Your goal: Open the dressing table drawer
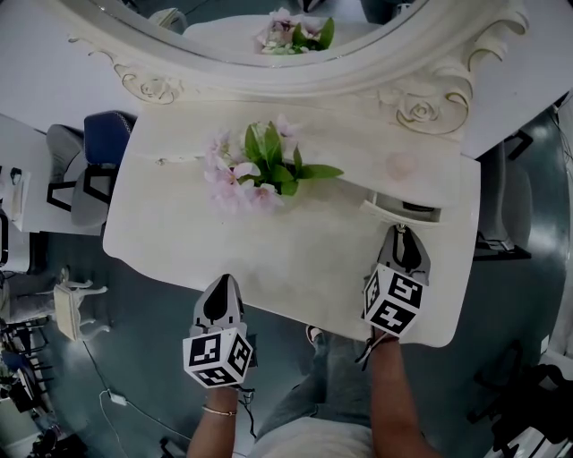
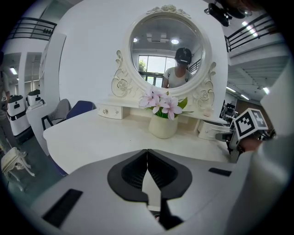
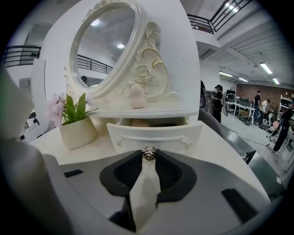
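Note:
The small white drawer [image 3: 154, 135] at the right of the dressing table [image 1: 179, 224] stands pulled out, with something tan inside it. My right gripper [image 3: 148, 156] is shut on the drawer's metal knob [image 3: 148, 153], which sits between the fingertips. In the head view the right gripper [image 1: 400, 234] points at the drawer [image 1: 400, 212]. My left gripper [image 1: 224, 282] hovers at the table's front edge, its tips touching and nothing between them [image 2: 147, 151]. The left gripper view also shows the drawer [image 2: 211, 129] and the right gripper [image 2: 232, 137].
A white pot of pink flowers [image 1: 255, 170] stands mid-table. A round mirror in a carved frame [image 1: 269, 27] rises at the back. A second small drawer [image 2: 110, 111] sits shut at the back left. A pink object [image 3: 136, 97] rests above the pulled-out drawer. Chairs [image 1: 89, 170] stand left.

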Demonstrator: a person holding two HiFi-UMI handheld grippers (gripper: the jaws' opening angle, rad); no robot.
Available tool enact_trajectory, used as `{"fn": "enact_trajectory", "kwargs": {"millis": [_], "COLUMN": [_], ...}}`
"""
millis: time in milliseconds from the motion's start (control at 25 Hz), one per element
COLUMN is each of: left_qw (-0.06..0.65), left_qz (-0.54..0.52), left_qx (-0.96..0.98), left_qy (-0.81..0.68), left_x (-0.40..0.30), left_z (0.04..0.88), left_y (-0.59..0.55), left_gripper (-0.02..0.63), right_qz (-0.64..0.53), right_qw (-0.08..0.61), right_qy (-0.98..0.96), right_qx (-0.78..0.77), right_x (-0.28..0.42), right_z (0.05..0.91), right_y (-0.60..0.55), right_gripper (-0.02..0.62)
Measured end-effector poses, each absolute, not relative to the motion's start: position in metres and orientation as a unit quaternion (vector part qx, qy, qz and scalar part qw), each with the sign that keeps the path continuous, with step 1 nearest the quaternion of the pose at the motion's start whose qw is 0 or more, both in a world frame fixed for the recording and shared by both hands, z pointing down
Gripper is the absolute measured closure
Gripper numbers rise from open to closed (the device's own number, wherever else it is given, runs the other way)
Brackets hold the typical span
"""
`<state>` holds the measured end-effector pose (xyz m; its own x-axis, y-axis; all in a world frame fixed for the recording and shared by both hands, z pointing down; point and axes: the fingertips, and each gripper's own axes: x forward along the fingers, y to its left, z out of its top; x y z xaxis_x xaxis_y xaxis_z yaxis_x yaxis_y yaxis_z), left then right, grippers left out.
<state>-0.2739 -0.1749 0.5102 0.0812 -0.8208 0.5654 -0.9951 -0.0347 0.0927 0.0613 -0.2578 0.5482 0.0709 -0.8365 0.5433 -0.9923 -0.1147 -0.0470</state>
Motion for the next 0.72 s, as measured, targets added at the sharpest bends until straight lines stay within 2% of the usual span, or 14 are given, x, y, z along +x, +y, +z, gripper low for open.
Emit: {"fn": "enact_trajectory", "kwargs": {"millis": [720], "left_qw": [0.239], "left_qz": [0.183], "left_qx": [0.691], "left_qy": [-0.658], "left_x": [-0.286], "left_z": [0.511], "left_y": [-0.162], "left_gripper": [0.588], "right_qz": [0.228], "right_qw": [0.171], "right_qy": [-0.643], "right_qx": [0.711], "right_x": [0.053], "right_z": [0.549], "right_y": [-0.248], "right_gripper": [0.499]}}
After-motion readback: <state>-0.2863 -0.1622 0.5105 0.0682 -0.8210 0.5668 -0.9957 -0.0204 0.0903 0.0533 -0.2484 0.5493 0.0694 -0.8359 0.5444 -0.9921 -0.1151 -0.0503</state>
